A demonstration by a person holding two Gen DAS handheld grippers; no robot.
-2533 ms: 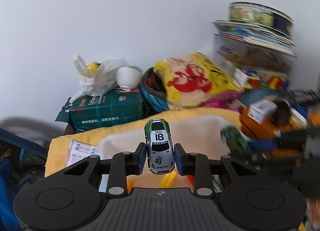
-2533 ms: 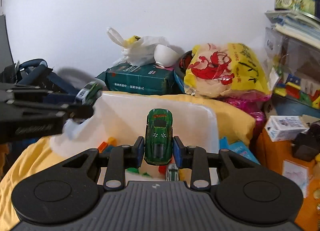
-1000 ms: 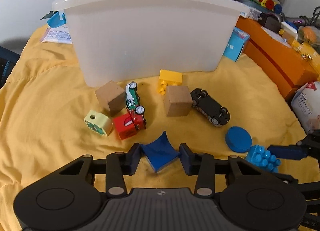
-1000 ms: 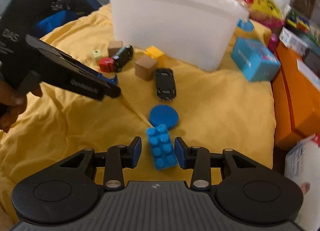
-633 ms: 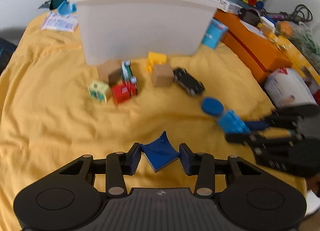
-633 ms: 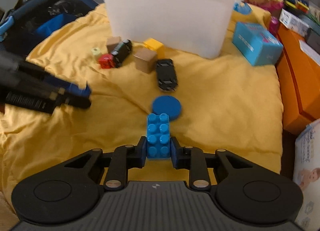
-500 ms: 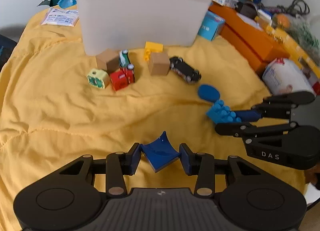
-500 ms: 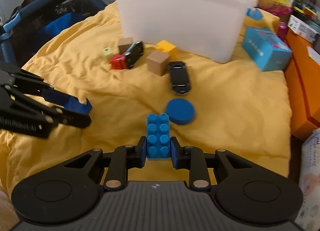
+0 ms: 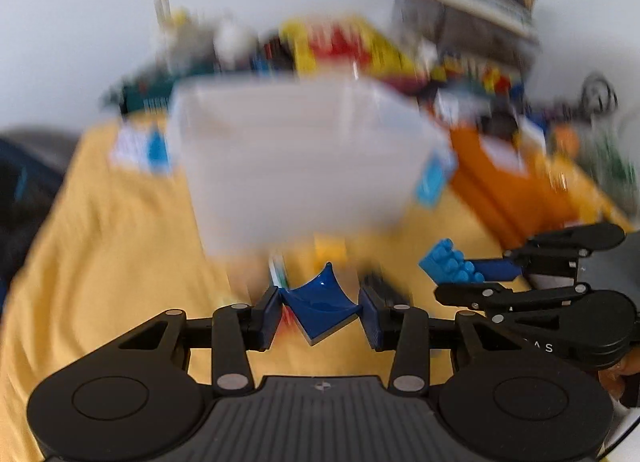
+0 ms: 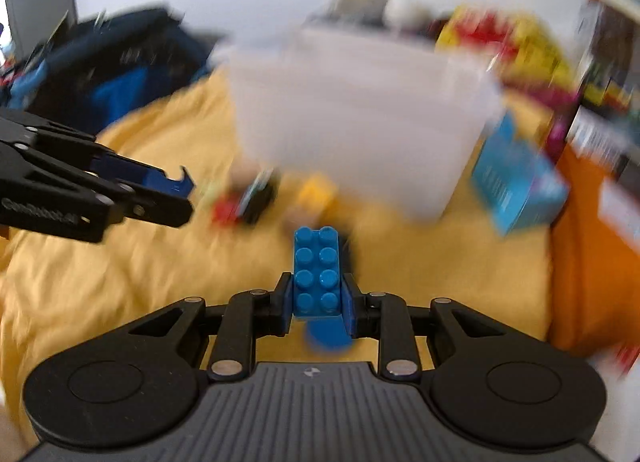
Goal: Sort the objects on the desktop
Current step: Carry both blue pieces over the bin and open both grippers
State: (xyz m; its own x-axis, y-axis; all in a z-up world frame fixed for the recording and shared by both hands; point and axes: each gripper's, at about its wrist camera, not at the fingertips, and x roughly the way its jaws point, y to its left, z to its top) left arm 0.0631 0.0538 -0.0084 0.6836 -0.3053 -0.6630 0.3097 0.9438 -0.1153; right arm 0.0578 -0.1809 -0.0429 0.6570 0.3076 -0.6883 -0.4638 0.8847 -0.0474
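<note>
We are mid-carry: our left gripper (image 9: 320, 312) is clamped on a dark blue curved block (image 9: 322, 308), and our right gripper (image 10: 316, 306), whose jaws have just been closing, grips a light blue studded brick (image 10: 318, 274). The translucent white bin (image 10: 360, 133) stands at twelve o'clock on the yellow cloth (image 10: 100, 282), so next we judge both pieces need lifting over its rim, then releasing.

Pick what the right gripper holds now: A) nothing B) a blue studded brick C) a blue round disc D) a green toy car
B: the right gripper is shut on the blue studded brick, both pads pressing its sides, with the brick lifted above the yellow cloth; the left wrist view shows the same brick held up in front of the bin.
</note>
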